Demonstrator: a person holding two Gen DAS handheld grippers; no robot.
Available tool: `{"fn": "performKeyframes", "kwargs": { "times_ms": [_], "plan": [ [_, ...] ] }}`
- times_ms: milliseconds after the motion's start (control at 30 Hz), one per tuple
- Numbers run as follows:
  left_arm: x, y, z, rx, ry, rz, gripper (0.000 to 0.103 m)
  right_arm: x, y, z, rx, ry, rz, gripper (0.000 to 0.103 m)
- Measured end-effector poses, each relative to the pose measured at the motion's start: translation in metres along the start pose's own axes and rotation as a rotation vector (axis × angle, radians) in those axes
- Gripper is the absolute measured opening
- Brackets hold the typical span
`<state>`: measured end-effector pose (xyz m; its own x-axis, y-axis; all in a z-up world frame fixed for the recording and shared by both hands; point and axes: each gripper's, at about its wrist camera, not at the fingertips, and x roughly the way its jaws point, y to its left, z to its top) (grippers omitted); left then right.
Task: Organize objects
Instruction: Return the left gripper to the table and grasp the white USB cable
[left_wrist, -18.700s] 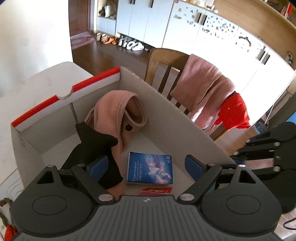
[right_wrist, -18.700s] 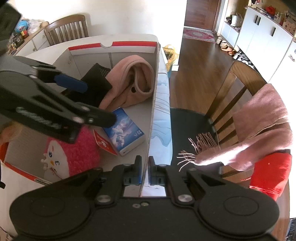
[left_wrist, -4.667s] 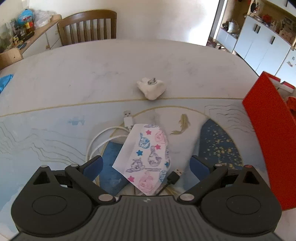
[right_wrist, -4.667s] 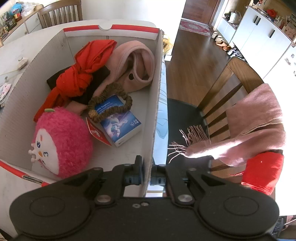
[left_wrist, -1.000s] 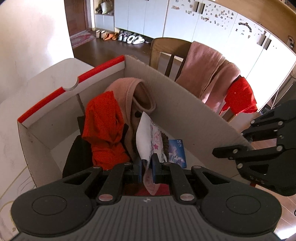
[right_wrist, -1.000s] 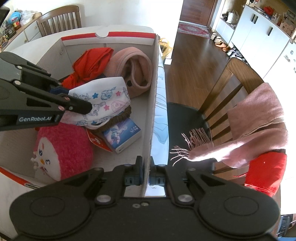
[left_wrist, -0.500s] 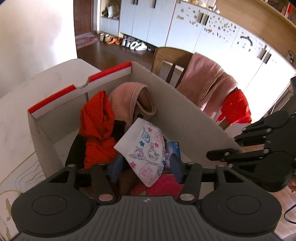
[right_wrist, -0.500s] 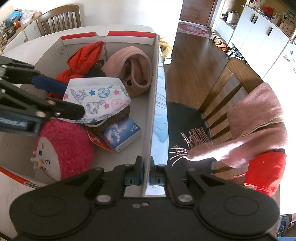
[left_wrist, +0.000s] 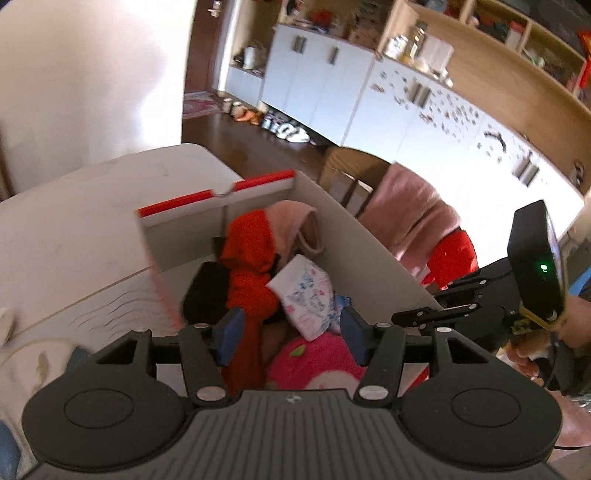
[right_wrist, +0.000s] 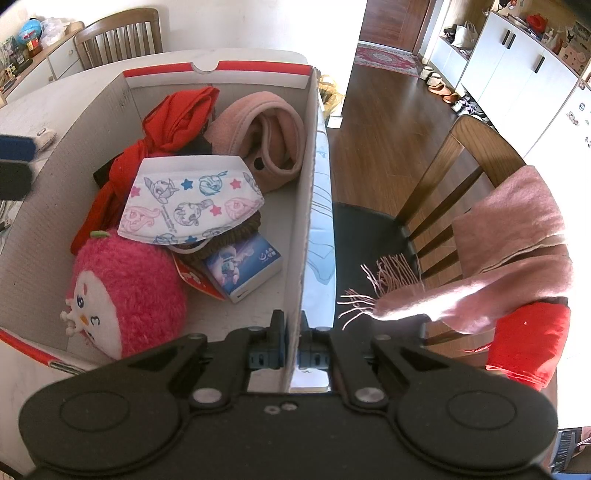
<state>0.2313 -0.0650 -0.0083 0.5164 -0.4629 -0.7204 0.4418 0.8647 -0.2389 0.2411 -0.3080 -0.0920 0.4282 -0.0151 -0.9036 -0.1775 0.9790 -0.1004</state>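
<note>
The right tongs (right_wrist: 291, 345) are clamped on the cardboard box's (right_wrist: 308, 206) long side wall near its near corner, most likely to steady the tall, light wall while things go in. The box stands on the worktop (left_wrist: 74, 229) with that wall along the worktop's edge beside a chair (right_wrist: 436, 192).

The left tongs (left_wrist: 290, 332) hang above the box's open top with their blue pads apart and nothing between them. Below them the printed face mask (right_wrist: 192, 203) lies free on top of the pile, roughly mid-box, resting on a brown scrunchie (right_wrist: 236, 229) and partly over the blue packet (right_wrist: 243, 267). It touches the red cloth (right_wrist: 162, 136), with the pink hat (right_wrist: 266, 136) in the far corner and the pink plush toy (right_wrist: 125, 291) at the near end. Loose soft items are heaped rather than lined up, so the mask sits tilted.
</note>
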Motion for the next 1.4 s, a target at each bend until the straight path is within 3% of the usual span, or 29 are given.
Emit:
{"fn": "performKeyframes", "kwargs": {
  "times_ms": [167, 233, 433, 633, 767, 967, 1267, 1333, 1400],
  "plan": [
    [-0.035, 0.031, -0.021, -0.059, -0.035, 0.078, 0.059, -0.001, -0.002, -0.001, -0.005, 0.001, -0.001, 0.005],
    [-0.048, 0.047, -0.03, -0.097, -0.045, 0.124, 0.065, -0.001, -0.002, -0.001, -0.006, 0.001, -0.002, 0.005],
    [-0.072, 0.098, -0.056, -0.192, -0.044, 0.275, 0.066, -0.002, -0.005, -0.003, -0.011, 0.002, -0.004, 0.005],
    [-0.079, 0.138, -0.076, -0.247, -0.049, 0.396, 0.076, -0.002, -0.006, -0.004, -0.009, 0.006, -0.006, 0.007],
    [-0.068, 0.163, -0.087, -0.288, -0.002, 0.487, 0.079, -0.002, -0.006, -0.004, -0.01, 0.009, -0.009, 0.007],
    [-0.043, 0.199, -0.107, -0.348, 0.084, 0.557, 0.079, 0.001, -0.006, -0.006, -0.012, 0.021, -0.017, 0.007],
    [-0.023, 0.224, -0.119, -0.4, 0.128, 0.619, 0.078, 0.004, -0.004, -0.008, -0.01, 0.036, -0.026, 0.007],
    [-0.02, 0.224, -0.119, -0.388, 0.136, 0.623, 0.075, 0.004, -0.004, -0.008, -0.009, 0.038, -0.027, 0.007],
    [-0.017, 0.224, -0.119, -0.375, 0.143, 0.62, 0.065, 0.005, -0.004, -0.008, -0.009, 0.039, -0.028, 0.007]
  ]
}}
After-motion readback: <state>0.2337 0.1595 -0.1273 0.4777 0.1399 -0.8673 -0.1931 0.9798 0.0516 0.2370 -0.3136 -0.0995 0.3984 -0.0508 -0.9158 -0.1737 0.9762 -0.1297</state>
